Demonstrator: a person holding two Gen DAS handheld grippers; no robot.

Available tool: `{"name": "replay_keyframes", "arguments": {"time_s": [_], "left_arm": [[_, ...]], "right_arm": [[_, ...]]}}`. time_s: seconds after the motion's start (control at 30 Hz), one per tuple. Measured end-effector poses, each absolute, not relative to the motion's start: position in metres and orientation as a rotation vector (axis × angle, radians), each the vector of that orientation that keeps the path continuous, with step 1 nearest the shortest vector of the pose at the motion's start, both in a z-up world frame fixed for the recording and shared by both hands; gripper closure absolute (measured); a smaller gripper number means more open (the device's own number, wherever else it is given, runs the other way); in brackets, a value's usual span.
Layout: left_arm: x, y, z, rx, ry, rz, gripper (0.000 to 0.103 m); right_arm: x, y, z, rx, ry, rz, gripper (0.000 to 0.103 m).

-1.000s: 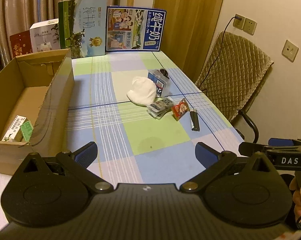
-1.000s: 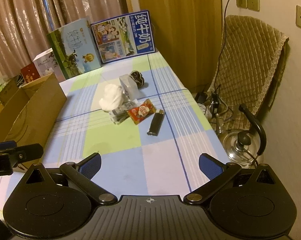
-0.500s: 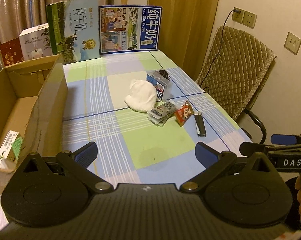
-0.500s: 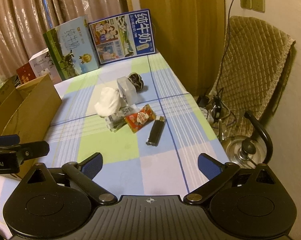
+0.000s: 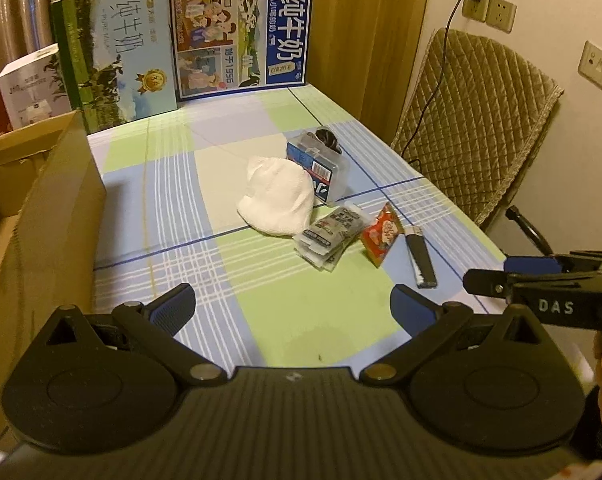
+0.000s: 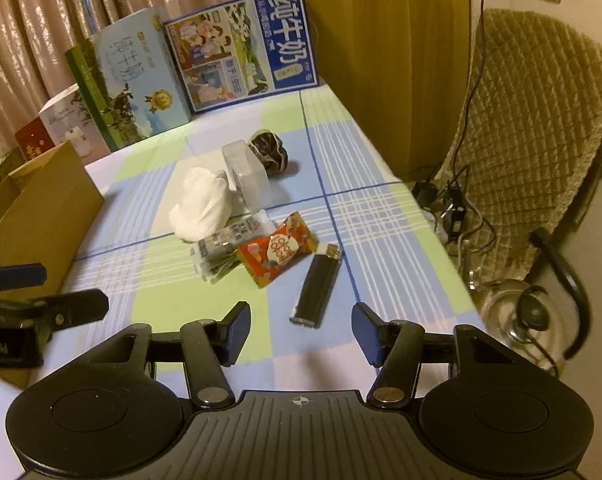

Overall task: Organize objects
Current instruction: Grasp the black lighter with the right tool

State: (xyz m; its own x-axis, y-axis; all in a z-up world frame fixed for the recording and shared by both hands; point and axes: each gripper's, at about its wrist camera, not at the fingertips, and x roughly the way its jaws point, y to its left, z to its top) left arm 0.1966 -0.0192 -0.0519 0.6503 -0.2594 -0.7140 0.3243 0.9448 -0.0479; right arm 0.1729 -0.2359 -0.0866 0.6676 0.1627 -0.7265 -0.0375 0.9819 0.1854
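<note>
cardboard box (image 5: 41, 216), contents hidden, clear case (image 5: 321, 166)

Quilted chair (image 5: 473, 120) w/ kettle (image 6: 517, 320) below, wall sockets (image 5: 489, 10), curtains (image 6: 41, 40) behind.

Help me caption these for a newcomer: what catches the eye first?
A small heap in the middle of the checked tablecloth: a white cloth, a clear box, a red snack packet and a black lighter nearest the camera. The right gripper is closing just short of the lighter, nothing between its jaws. Two big milk cartons stand at the far edge, and an open cardboard box sits on the left.
</note>
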Motion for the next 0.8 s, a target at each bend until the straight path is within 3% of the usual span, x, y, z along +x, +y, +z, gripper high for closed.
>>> {"name": "replay_keyframes", "arguments": {"time_s": [0.2,0.5,0.57,0.8], "left_arm": [[0.221,-0.026,-0.070,0.100,0.810,-0.347,0.002],[0.252,-0.032,-0.094,0.119,0.828,-0.371,0.003],[0.256,-0.034,-0.099,0.123,0.829,-0.385,0.003],[0.265,-0.036,-0.110,0.136,0.836,-0.402,0.004]], "right_arm": [[0.206,-0.235,-0.112,0.163,0.866,0.109,0.065],[0.225,-0.225,-0.135,0.089,0.889,0.102,0.067],[0.228,-0.222,-0.136,0.062,0.882,0.103,0.076],[0.243,-0.214,-0.139,0.052,0.866,0.162,0.084]]}}
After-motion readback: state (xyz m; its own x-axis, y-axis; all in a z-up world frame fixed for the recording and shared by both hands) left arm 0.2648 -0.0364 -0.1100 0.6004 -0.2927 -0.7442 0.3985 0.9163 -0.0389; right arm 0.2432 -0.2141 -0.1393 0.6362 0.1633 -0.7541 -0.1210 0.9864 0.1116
